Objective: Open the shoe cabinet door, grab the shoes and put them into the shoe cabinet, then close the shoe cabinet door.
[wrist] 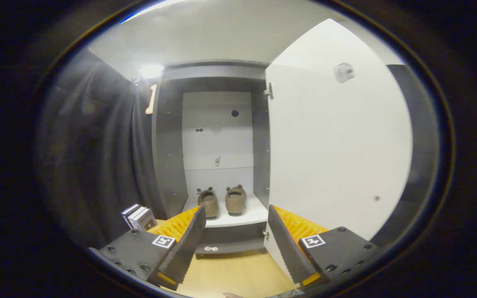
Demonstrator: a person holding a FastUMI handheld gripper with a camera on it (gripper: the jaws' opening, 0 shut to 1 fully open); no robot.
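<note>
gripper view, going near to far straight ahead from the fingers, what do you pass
open gripper with nothing between its fingers → wooden floor → cabinet base → white shelf → pair of brown shoes → cabinet back panel

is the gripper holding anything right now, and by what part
Nothing is held. The gripper is open and empty, its fingers spread apart, with the two brown fuzzy slippers beyond them in the open white shoe cabinet.

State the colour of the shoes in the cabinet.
Brown shoes; gripper view shows it best.
</note>
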